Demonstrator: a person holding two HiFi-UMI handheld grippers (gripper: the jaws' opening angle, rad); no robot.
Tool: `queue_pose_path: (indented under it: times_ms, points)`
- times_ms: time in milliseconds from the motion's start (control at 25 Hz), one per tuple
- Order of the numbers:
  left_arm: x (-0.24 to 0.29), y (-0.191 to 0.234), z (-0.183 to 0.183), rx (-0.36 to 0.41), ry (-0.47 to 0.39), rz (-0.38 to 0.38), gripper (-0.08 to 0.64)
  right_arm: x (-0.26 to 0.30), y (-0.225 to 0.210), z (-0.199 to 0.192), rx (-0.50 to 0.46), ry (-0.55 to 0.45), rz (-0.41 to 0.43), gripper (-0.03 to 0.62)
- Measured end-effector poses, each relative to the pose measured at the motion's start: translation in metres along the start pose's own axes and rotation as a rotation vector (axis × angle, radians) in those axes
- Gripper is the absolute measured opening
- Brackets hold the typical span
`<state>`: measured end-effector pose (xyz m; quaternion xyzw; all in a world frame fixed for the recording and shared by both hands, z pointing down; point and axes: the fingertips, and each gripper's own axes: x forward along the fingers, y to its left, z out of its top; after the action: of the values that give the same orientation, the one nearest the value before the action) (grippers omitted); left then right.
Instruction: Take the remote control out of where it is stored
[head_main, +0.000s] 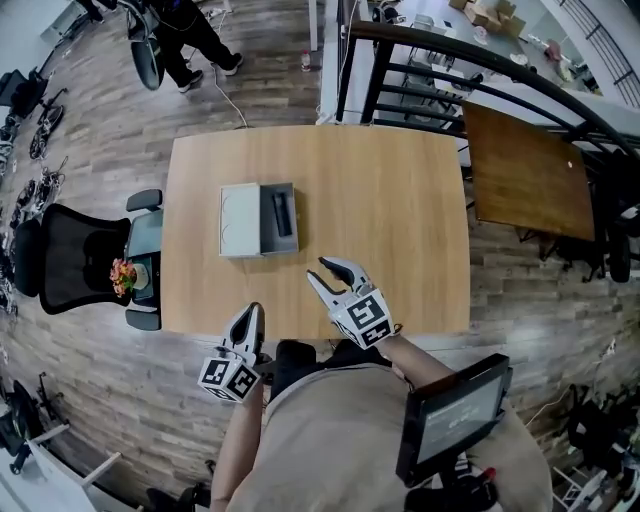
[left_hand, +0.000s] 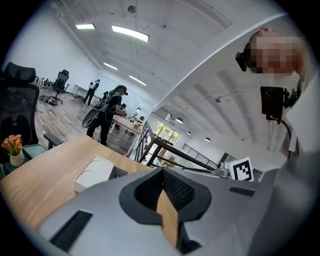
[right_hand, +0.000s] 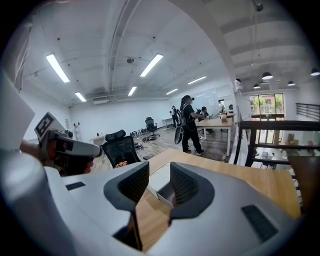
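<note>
jaws on left gripper (head_main: 256, 312) pressed together, empty, at the table's (head_main: 400, 200) near edge; right gripper (head_main: 316, 270) jaws spread, empty. remote control (head_main: 283, 213) lies in an open box (head_main: 280, 249) toward the left edge, its long axis running near edge to far edge.

left gripper view: my left fingers (left_hand: 145, 192) block part of the box (left_hand: 92, 172) | right gripper view: right fingers (right_hand: 187, 186) cover its sides | head view: remote (head_main: 283, 214) too small for detail
</note>
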<state>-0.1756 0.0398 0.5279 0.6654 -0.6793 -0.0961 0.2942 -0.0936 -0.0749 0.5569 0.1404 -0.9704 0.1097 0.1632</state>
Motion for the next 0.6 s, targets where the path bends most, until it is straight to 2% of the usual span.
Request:
queue_pose_path:
  times_ms: [200,400,600]
  points:
    - [0.017,0.029,0.007,-0.002,0.046,-0.055,-0.006,0.028,-0.006,-0.009,-0.025,0.07,-0.03,0.137]
    - [0.034,0.052,0.018,0.012,0.089,-0.115,-0.006,0.058,-0.021,-0.007,0.0,0.113,-0.095,0.137]
    - [0.047,0.079,0.026,0.018,0.116,-0.14,-0.006,0.098,-0.036,-0.031,0.043,0.205,-0.137,0.137]
